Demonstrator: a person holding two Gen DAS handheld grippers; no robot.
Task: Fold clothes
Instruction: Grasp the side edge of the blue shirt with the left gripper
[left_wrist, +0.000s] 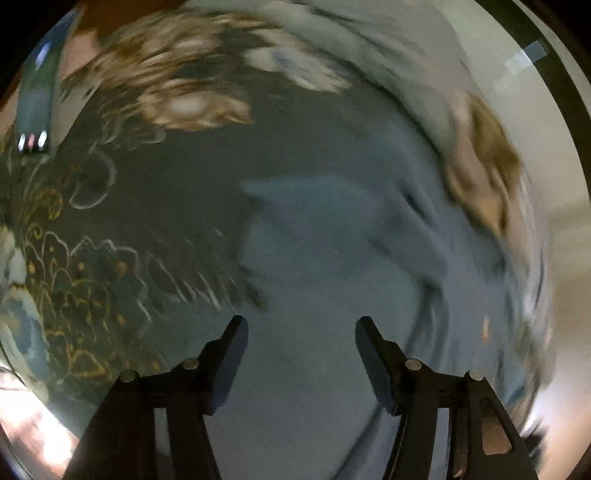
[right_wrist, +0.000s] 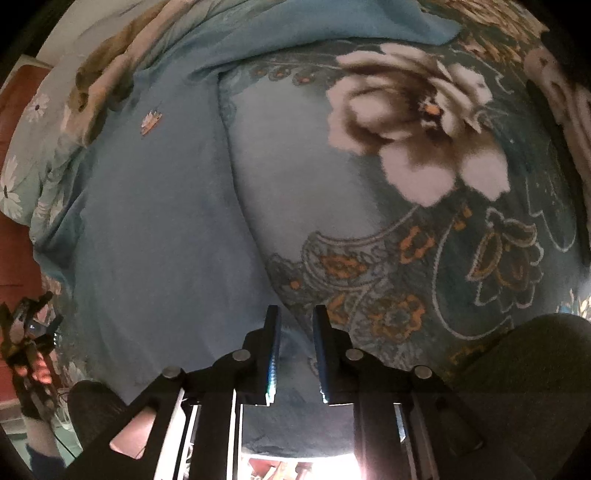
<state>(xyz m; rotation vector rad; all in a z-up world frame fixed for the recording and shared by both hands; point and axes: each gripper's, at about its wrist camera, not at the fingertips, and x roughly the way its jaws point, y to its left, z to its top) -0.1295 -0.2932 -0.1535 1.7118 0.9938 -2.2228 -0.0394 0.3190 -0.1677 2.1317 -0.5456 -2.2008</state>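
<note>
No legible writing. Left tool (left_wrist: 301, 321) gapes wide, empty, above the blue garment (left_wrist: 332, 240). Right tool (right_wrist: 295, 314) stands narrowly open, low centre, gripping nothing visible.

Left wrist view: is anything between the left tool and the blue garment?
Nothing visible. The left tool hangs open right over the blue garment, with only plain cloth showing between its fingers. The floral blanket lies off to the side.
</note>
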